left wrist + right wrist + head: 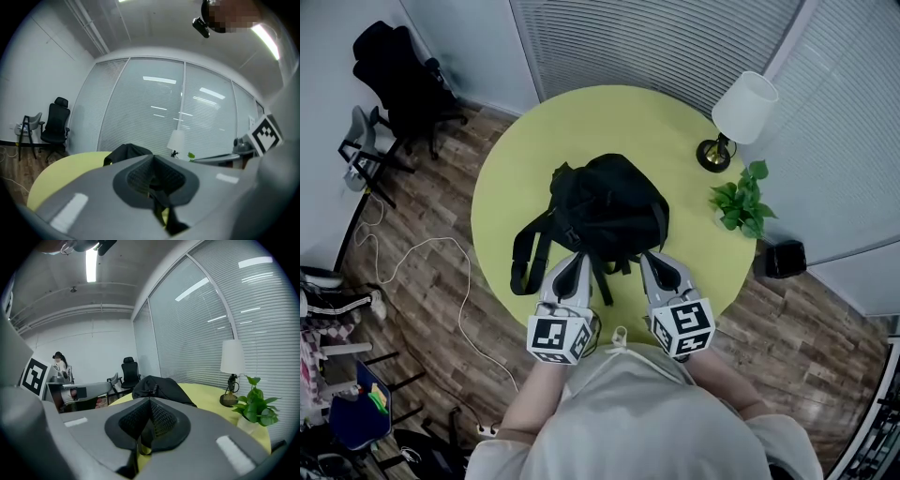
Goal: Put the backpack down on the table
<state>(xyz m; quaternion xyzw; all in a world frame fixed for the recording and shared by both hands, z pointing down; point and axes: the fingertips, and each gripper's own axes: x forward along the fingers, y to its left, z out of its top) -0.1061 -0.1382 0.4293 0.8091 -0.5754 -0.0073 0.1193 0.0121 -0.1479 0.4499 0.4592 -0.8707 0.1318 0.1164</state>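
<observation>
Head view: we count one backpack (614,202), one table (502,183), one lamp (742,114), one plant (741,202); two grippers, left gripper (578,264) and right gripper (652,264), each clamped on a strap (159,202).

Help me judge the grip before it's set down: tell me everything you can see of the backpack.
The backpack is black, soft fabric, slumped in a rounded heap near the middle of the round yellow-green table, resting on it. A shoulder strap loops out flat over the table on its left side in the head view. More straps trail toward the person, where the left gripper and right gripper are each shut on a thin black strap. Nothing else touches it.
</observation>
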